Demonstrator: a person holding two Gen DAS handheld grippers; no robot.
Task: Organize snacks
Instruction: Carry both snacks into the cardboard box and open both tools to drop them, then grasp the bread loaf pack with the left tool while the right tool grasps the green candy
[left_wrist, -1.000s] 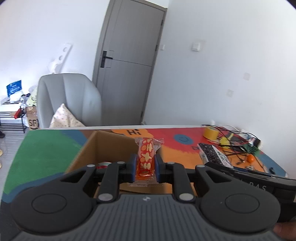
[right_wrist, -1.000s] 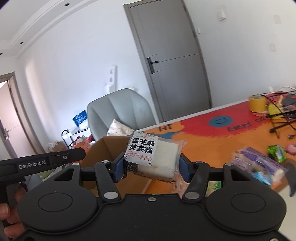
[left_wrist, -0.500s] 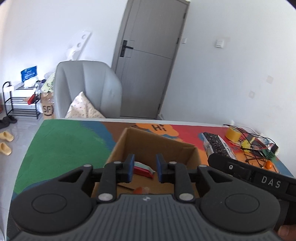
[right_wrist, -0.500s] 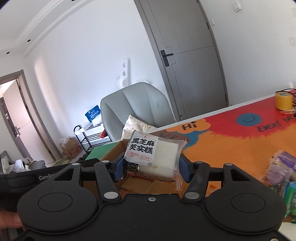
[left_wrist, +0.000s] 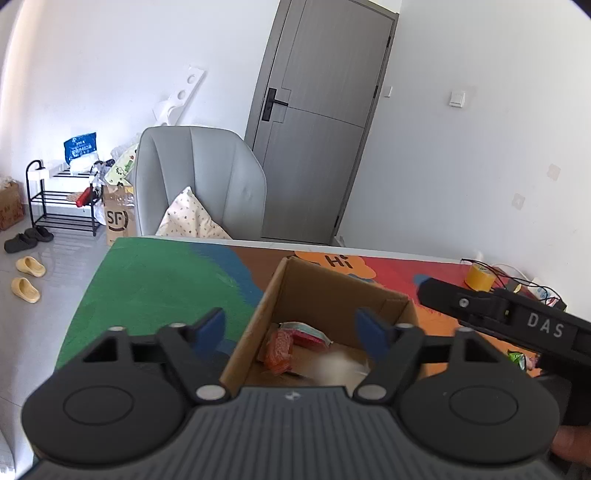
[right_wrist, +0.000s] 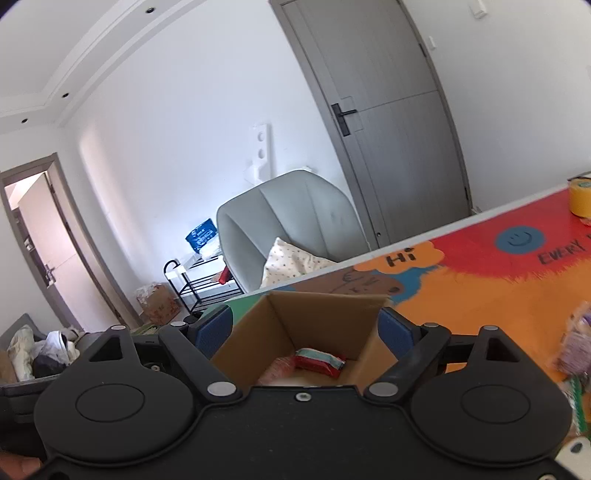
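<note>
Both the left gripper (left_wrist: 291, 330) and the right gripper (right_wrist: 306, 330) are held over the cardboard box (left_wrist: 334, 291). Their jaws are opening, with nothing between them, so snack packets (right_wrist: 319, 361) are dropped inside.

Brown cardboard box (left_wrist: 334, 291) on a table mat (left_wrist: 162, 280) painted green, blue, orange and red; inside lie an orange packet (left_wrist: 279, 349) and a red one (right_wrist: 319, 361); grey chair (left_wrist: 199, 177) with a speckled cream cushion (left_wrist: 186, 219)

Open cardboard box (left_wrist: 334, 295) on table, red+orange snack pkts (left_wrist: 284, 345) inside
</note>
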